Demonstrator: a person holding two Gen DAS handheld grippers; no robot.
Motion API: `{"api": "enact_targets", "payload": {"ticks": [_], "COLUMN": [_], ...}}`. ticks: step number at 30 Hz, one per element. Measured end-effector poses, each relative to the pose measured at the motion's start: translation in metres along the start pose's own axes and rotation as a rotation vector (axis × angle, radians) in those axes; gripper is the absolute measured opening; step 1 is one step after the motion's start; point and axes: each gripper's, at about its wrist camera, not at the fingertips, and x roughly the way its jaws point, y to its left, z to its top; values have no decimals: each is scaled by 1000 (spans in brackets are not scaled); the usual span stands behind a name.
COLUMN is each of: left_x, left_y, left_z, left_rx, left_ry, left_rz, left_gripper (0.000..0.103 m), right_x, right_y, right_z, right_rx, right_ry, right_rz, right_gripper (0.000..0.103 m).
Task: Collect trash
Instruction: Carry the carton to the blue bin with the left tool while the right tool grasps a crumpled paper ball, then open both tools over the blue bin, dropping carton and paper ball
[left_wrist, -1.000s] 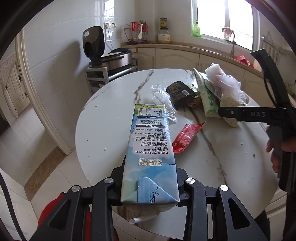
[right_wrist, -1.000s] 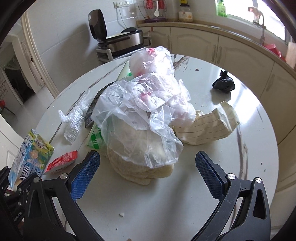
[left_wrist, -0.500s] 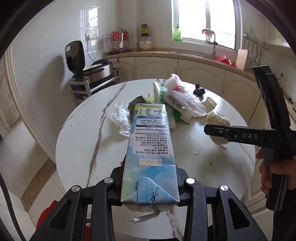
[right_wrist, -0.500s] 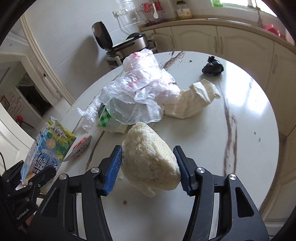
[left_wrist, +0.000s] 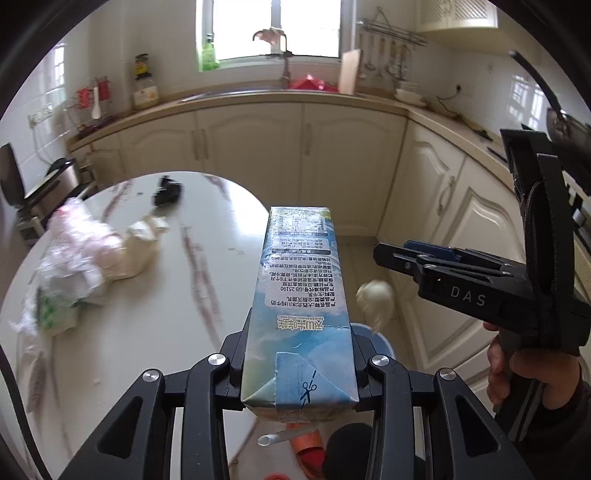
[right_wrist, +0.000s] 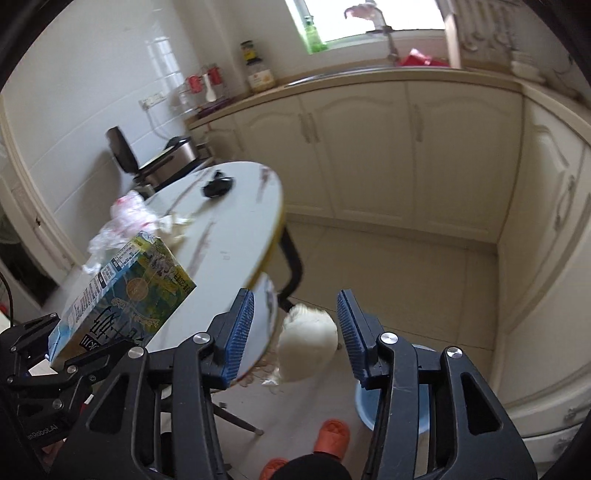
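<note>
My left gripper (left_wrist: 297, 365) is shut on a blue milk carton (left_wrist: 299, 306), held beyond the round white table's (left_wrist: 155, 332) right edge; the carton also shows in the right wrist view (right_wrist: 125, 291). My right gripper (right_wrist: 295, 332) is open, its blue pads apart. A pale crumpled lump of trash (right_wrist: 306, 347) is in the air just below the pads, clear of them, over a blue bin (right_wrist: 391, 402) on the floor. The lump (left_wrist: 375, 299) and the bin rim (left_wrist: 373, 332) also show in the left wrist view, below my right gripper (left_wrist: 391, 254).
On the table lie a heap of plastic bags (left_wrist: 74, 258), a cream paper bag (left_wrist: 140, 247) and a small black bag (left_wrist: 168, 190). Cream cabinets (right_wrist: 388, 147) line the walls. An orange slipper (right_wrist: 332, 435) is on the tiled floor by the bin.
Both grippers swung right from the table to above the floor bin. My right gripper picked the pale lump off the table, carried it over and opened; the lump now falls.
</note>
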Motion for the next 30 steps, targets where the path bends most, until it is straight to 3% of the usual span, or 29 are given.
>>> {"api": "enact_targets", "payload": {"ticks": [5, 8, 11, 12, 15, 18, 22, 26, 28, 30], "left_x": [92, 135, 177, 191, 222, 239, 233, 174, 146, 115], "left_y": [-46, -63, -76, -81, -88, -97, -93, -81, -72, -62], "left_z": [23, 29, 32, 33, 39, 43, 47, 46, 46, 42], "left_rx": [77, 115, 146, 164, 178, 165, 155, 132, 107, 69], "left_ry": [112, 170, 219, 238, 249, 243, 209, 98, 28, -42], "left_rz": [-65, -86, -75, -62, -48, -60, -18, 62, 90, 145], "left_gripper": [34, 34, 36, 39, 66, 67, 67, 73, 88, 96], "right_x": [34, 59, 69, 69, 70, 69, 69, 52, 39, 22], "right_y": [-82, -118, -144, -150, -161, -168, -172, -154, -138, -115], "right_z": [-19, -30, -37, -38, -41, -41, -37, -30, -20, -10], "right_rx": [118, 177, 227, 225, 243, 256, 243, 216, 192, 142], "right_ry": [79, 133, 147, 152, 155, 156, 160, 109, 65, 10], "right_rz": [-45, -116, -188, -237, -283, -285, -246, -175, -128, -93], "right_gripper": [41, 43, 52, 60, 61, 67, 79, 87, 90, 96]}}
